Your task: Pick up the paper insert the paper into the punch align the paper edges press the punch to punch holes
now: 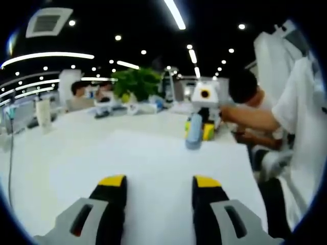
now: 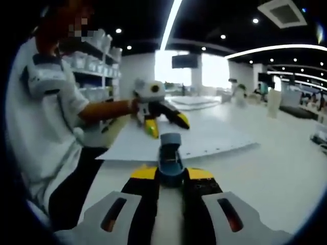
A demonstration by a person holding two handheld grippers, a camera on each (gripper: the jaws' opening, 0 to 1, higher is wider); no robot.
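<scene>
**Punch at the paper's edge, holes apparently already along it**

The paper (image 2: pixel 189 140) lay flat on the white bench (image 2: pixel 276 173), and in the right gripper view a row of small dots ran along its near edge, which looked like punched holes, though they were too small to be sure. The blue punch (image 2: pixel 170 158) sat at that same edge, between the tips of the right gripper (image 2: pixel 171 176), whose jaws were pinching its base. In the left gripper view the punch (image 1: pixel 194 133) stood at the sheet's far edge with the right gripper over it. The left gripper (image 1: pixel 160 185) hovered over the paper (image 1: pixel 153 168) with its jaws spread and nothing between them.

By this reading, pick-up and insertion were done, and alignment likely too; whether the pressing was finished or in progress could not be told. A person in a white shirt (image 2: pixel 48 102) held both tools.
</scene>
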